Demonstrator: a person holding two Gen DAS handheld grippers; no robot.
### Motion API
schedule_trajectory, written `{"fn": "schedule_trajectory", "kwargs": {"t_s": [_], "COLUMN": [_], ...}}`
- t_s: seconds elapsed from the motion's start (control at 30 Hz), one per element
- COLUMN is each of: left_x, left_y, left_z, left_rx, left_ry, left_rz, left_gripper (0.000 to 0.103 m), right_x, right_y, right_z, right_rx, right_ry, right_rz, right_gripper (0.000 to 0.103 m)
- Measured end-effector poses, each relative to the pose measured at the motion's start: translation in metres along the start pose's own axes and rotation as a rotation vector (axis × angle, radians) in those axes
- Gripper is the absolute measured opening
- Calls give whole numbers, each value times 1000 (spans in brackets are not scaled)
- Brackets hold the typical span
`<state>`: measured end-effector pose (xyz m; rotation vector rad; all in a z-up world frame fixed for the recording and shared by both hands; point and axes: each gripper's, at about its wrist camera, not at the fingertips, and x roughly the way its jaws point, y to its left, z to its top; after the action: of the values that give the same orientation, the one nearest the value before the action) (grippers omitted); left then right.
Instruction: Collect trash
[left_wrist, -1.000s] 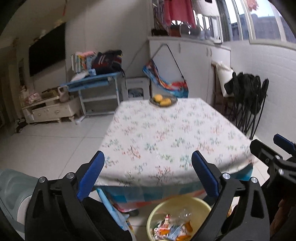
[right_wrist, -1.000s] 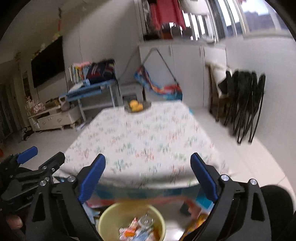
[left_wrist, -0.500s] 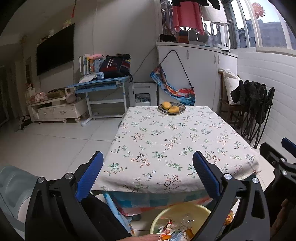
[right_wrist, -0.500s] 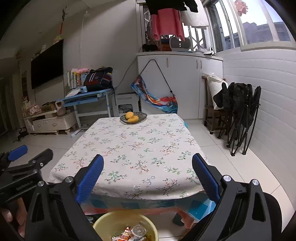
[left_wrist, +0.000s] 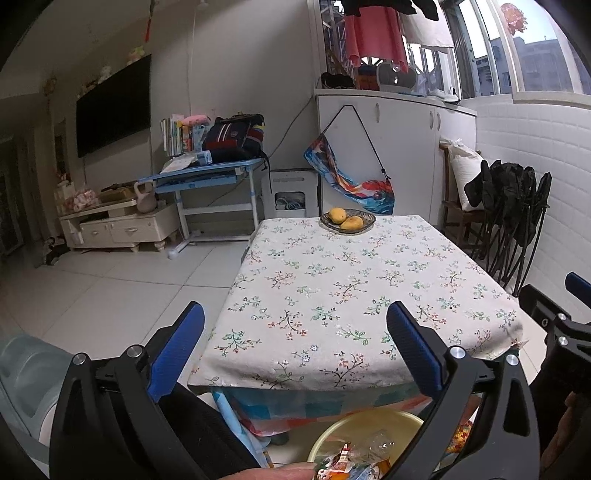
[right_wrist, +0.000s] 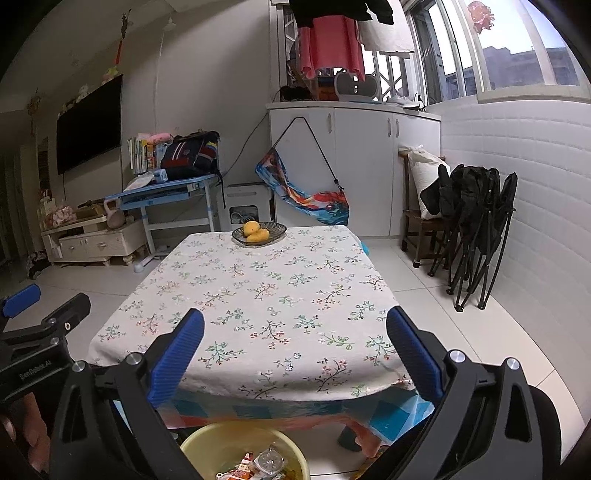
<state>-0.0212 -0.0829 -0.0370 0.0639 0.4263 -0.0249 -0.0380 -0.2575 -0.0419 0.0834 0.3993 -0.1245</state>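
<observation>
A yellow basin (left_wrist: 354, 424) (right_wrist: 221, 439) sits on the floor below the table's near edge, holding wrappers (left_wrist: 347, 461) and a crumpled clear plastic cup (right_wrist: 271, 459). My left gripper (left_wrist: 293, 321) hangs open above it with nothing between its blue pads. My right gripper (right_wrist: 295, 328) is open and empty too, held beside the left one. Each gripper shows at the edge of the other's view. The table with the flowered cloth (left_wrist: 354, 280) (right_wrist: 258, 295) carries no loose trash that I can see.
A dish of yellow fruit (left_wrist: 347, 220) (right_wrist: 258, 232) stands at the table's far end. Folded black chairs (right_wrist: 476, 225) lean on the right wall. A blue desk (left_wrist: 207, 177) and a low white cabinet (left_wrist: 114, 225) stand at the left. White tiled floor lies around.
Both grippers have risen and tilted up, so the table top fills more of each view and the basin has slid toward the bottom edge. Both stay open.
</observation>
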Motion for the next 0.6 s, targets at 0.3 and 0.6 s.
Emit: {"fn": "schedule_trajectory", "kwargs": {"t_s": [0.3, 0.6], "left_x": [1, -1], "left_y": [-1, -1], "left_z": [2, 0], "left_rx": [3, 15], "left_ry": [-3, -17], "left_rz": [6, 23], "left_gripper": [96, 96], "right_x": [3, 5], "right_y": [3, 3], "right_z": [-1, -2], "right_rx": [-14, -17], "right_ry": [12, 18], "right_rz": [-2, -1], "right_gripper": [95, 95]}}
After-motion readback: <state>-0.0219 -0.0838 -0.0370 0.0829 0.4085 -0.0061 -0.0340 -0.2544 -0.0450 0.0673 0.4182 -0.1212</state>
